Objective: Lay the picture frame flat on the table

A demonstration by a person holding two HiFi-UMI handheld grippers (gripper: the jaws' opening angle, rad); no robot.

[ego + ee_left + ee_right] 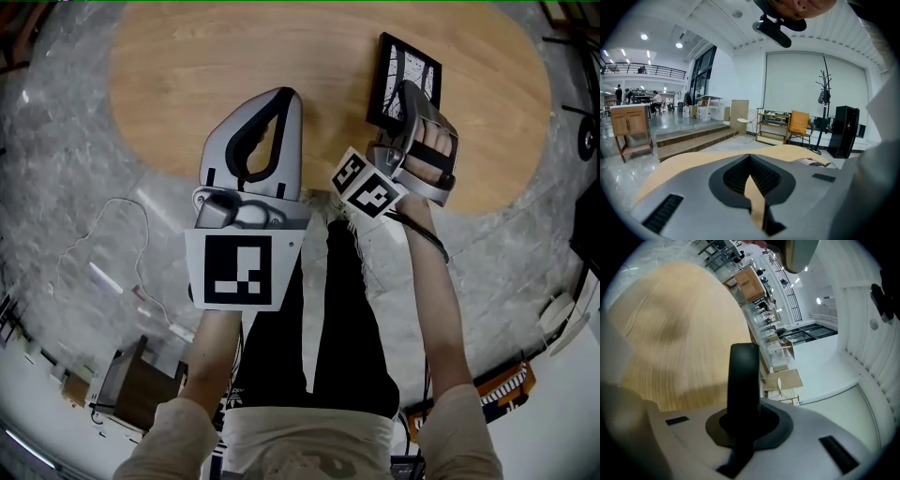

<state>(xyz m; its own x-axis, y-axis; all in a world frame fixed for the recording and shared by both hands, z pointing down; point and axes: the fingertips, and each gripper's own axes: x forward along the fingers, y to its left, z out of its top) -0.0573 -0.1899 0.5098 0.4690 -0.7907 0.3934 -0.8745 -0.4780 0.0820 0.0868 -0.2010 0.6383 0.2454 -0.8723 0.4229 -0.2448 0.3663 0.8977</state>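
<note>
The head view is showing the picture frame (403,61) whole: a black rectangle over the right end of the oval wooden table (187,75). Its printed face is turning up and toward the table's middle, and its long axis is running from the table's near edge toward the far edge. The right gripper (410,94) is clamping its near part. The right gripper view is showing only a thin black edge pinched between the jaws, with tabletop behind. Whether the frame is touching the table I cannot tell. The left gripper (286,98) is hovering over the table's middle. Its own view is showing jaws drawn together on nothing, and steps (689,140) and an orange chair (799,123) beyond the table.
</note>
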